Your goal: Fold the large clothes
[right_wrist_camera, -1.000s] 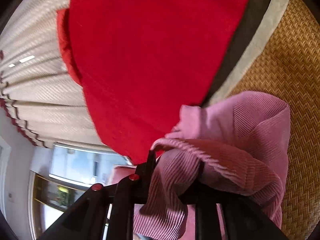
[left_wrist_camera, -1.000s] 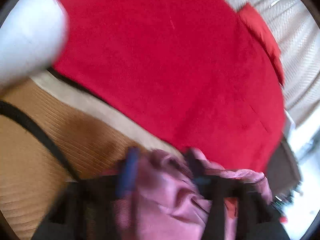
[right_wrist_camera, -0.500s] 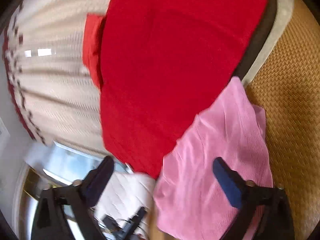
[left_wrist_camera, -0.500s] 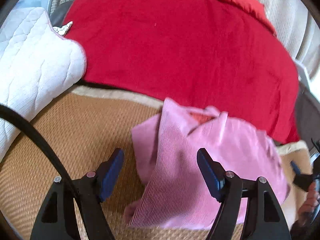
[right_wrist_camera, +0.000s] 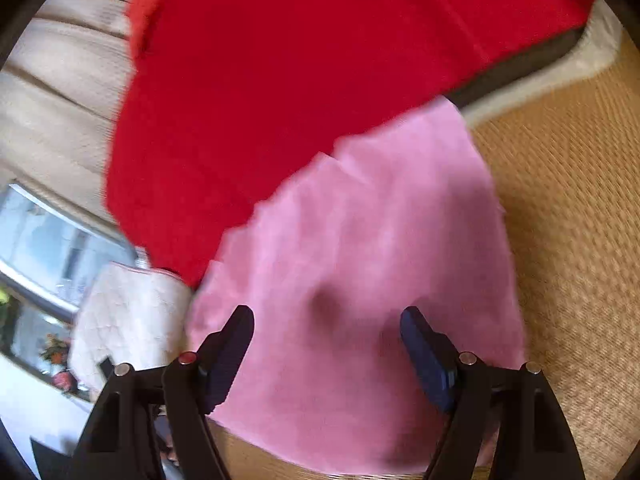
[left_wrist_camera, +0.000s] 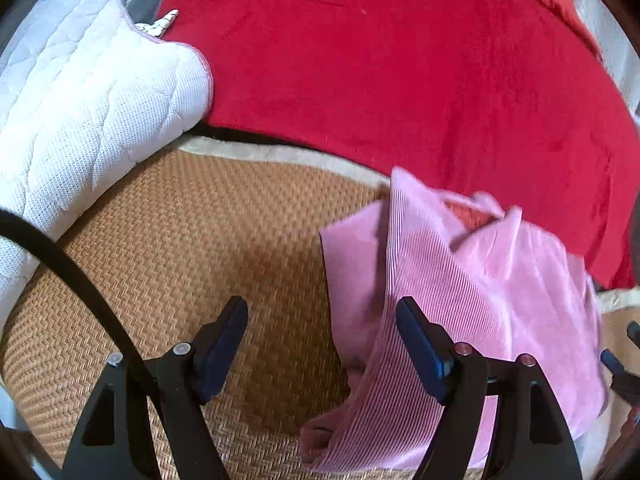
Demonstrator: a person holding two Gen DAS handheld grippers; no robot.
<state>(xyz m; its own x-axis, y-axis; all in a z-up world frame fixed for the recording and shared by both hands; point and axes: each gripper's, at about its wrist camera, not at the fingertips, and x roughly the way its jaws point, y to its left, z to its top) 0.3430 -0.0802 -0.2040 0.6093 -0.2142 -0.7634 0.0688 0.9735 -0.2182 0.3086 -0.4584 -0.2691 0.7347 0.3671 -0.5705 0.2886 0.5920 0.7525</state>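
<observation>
A pink ribbed garment [left_wrist_camera: 460, 300] lies folded on the woven straw mat [left_wrist_camera: 200, 240], its far edge against the red blanket. My left gripper [left_wrist_camera: 320, 332] is open above the mat. Its right finger [left_wrist_camera: 420, 348] hangs over the garment's left edge, and nothing is between the pads. In the right wrist view the same pink garment [right_wrist_camera: 380, 220] spreads out under my right gripper [right_wrist_camera: 328, 340]. Its jaws stand wide and are closing, with the cloth below them and no pad pressing on it.
A red blanket [left_wrist_camera: 400, 60] covers the bed beyond the mat. A white quilted pillow [left_wrist_camera: 80, 100] lies at the left, and a black cable [left_wrist_camera: 60, 256] crosses in front of it. Beige curtains [right_wrist_camera: 52, 80] and a window [right_wrist_camera: 48, 240] are at the far side.
A second ago both grippers were shut on the bunched pink garment. Both have let go and drawn back, and the garment now lies folded on the mat.
</observation>
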